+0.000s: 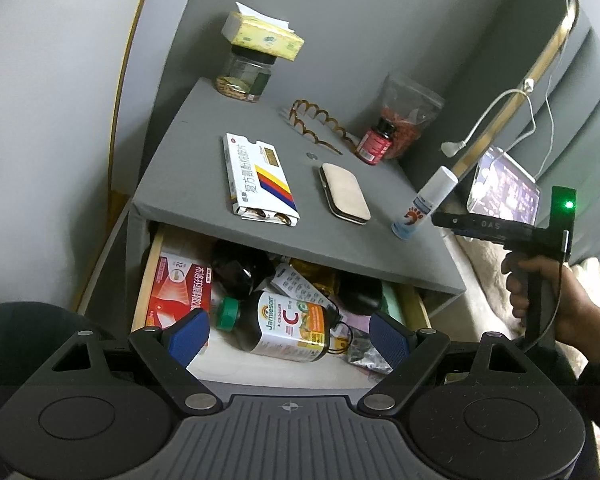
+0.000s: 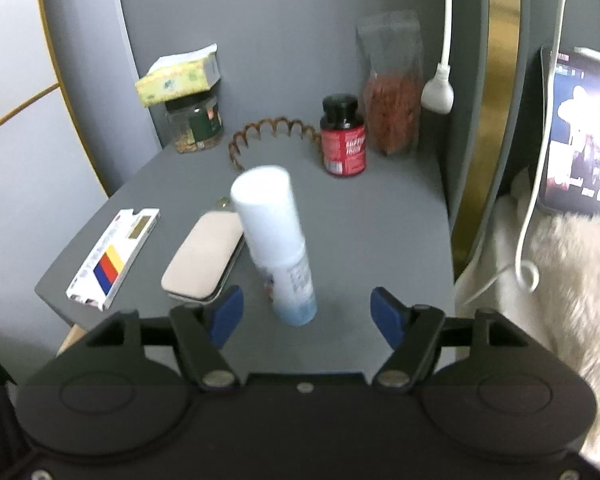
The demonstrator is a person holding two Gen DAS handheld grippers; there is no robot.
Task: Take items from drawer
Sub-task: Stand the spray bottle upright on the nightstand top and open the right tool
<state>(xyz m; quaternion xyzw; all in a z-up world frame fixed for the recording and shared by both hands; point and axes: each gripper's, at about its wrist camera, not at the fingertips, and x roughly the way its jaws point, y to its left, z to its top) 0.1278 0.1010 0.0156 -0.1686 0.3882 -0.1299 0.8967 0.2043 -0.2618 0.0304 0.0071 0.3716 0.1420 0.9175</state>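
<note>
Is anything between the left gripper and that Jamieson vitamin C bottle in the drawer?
Nothing visible: the left gripper is open above the open drawer, and the vitamin C bottle lies on top of the clutter, between its blue fingers.

The grey nightstand top [image 2: 360, 240] carried a spray bottle [image 2: 276, 248] at centre, a beige case [image 2: 202, 256] at nine o'clock, a medicine box [image 2: 112, 258] beyond, and a red bottle [image 2: 343, 136] at twelve.

Drawer [image 1: 148, 272] packed w/ bottles & boxes, half under nightstand top [image 1: 204, 136]; bare patch front-left only.
</note>
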